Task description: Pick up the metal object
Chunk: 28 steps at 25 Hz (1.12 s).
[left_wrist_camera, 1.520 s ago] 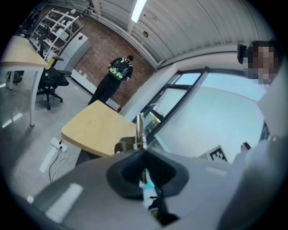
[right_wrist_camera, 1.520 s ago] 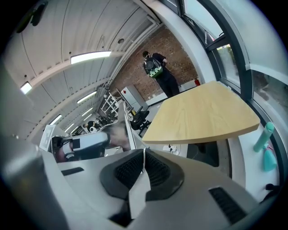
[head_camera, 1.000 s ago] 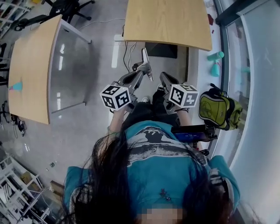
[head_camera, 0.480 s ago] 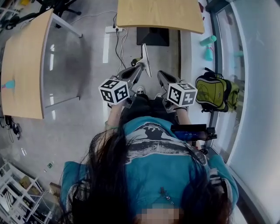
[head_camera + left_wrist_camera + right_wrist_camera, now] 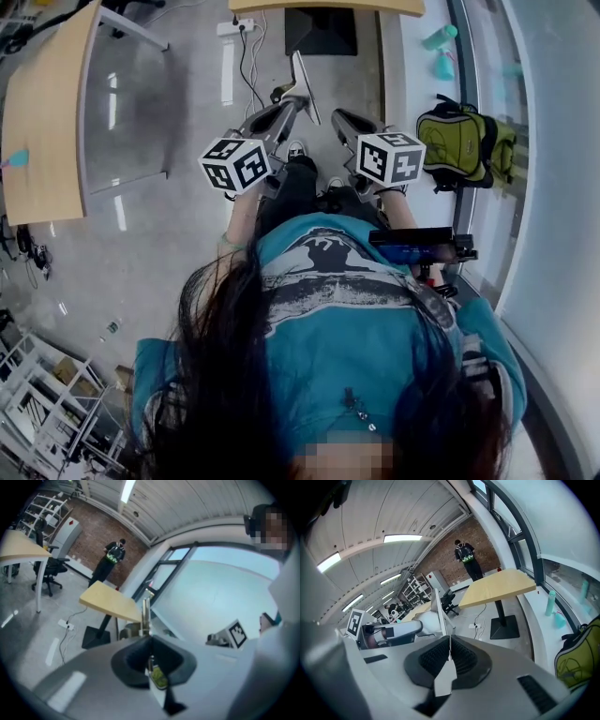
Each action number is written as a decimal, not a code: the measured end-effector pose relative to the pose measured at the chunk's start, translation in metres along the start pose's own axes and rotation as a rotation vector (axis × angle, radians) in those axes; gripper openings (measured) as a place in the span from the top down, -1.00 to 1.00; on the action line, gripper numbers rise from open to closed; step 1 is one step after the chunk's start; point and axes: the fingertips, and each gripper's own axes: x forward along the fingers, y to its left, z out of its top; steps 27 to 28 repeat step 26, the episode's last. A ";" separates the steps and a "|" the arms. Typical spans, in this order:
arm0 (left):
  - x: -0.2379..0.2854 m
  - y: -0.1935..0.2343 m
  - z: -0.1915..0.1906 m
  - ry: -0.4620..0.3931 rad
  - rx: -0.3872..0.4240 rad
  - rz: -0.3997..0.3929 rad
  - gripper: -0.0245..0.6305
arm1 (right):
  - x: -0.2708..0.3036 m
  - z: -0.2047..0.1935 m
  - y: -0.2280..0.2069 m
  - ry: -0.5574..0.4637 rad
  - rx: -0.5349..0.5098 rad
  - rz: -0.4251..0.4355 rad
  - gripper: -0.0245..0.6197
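The metal object [image 5: 305, 86] is a thin flat silvery strip that sticks out forward from my left gripper [image 5: 287, 101], which is shut on its lower end. In the left gripper view the strip [image 5: 146, 612] rises straight up from the closed left gripper [image 5: 150, 641]. My right gripper [image 5: 339, 120] is held beside it at the same height, shut with nothing between its pads. In the right gripper view the right gripper [image 5: 450, 648] shows its jaws meeting in a line, with the left gripper's body [image 5: 401, 629] and the strip [image 5: 439, 609] to their left. Both are held in the air above the floor.
A light wooden table [image 5: 42, 112] stands at the left and another table's black base [image 5: 321, 33] lies ahead. A power strip with cables [image 5: 236, 28] lies on the grey floor. A green backpack [image 5: 464, 141] and teal bottles [image 5: 439, 39] sit by the window at the right. A person [image 5: 465, 557] stands far off.
The floor, tables and backpack have slid toward the top of the head view. Both grippers stay side by side in front of the body, the left still shut on the strip.
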 end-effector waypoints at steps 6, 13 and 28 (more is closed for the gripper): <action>-0.028 -0.052 -0.063 0.010 0.010 0.045 0.91 | -0.057 -0.053 0.000 -0.002 -0.004 0.033 0.87; -0.033 -0.062 -0.108 0.004 -0.031 0.058 0.91 | -0.071 -0.088 -0.013 0.028 -0.008 0.036 0.87; -0.049 -0.108 -0.126 -0.047 -0.024 0.071 0.91 | -0.122 -0.100 -0.015 -0.002 -0.042 0.052 0.87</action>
